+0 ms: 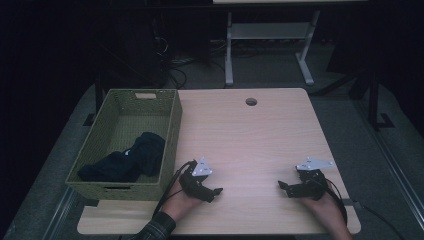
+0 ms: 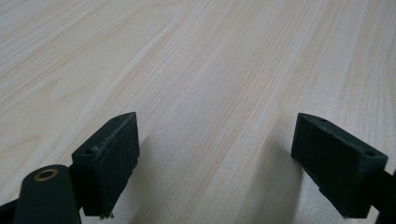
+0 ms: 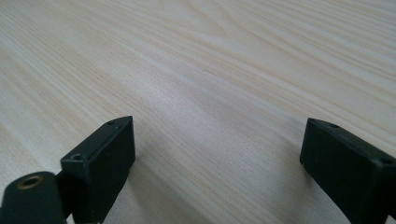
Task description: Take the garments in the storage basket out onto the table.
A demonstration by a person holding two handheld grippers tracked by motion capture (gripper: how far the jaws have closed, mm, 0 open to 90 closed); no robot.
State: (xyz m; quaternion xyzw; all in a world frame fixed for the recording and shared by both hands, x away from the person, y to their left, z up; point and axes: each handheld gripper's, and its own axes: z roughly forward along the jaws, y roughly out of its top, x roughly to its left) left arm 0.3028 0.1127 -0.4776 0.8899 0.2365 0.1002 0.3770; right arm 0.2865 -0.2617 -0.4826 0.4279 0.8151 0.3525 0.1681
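Note:
A woven green basket (image 1: 172, 131) sits at the table's left, with dark navy clothing (image 1: 129, 157) bundled in its near half. My left gripper (image 1: 216, 194) rests low over the wooden table (image 1: 250, 135) just right of the basket's near corner, jaws pointing right. In the left gripper view that gripper (image 2: 215, 161) is open over bare wood with nothing between its fingers (image 2: 112, 161). My right gripper (image 1: 282, 187) lies near the table's front right, jaws pointing left. In the right gripper view it (image 3: 217, 170) is open too, empty above bare wood.
A round cable hole (image 1: 251, 101) sits near the table's far edge. Beyond it stand the white legs of another desk (image 1: 229, 50) and some floor cables (image 1: 172, 65). The surroundings are dark.

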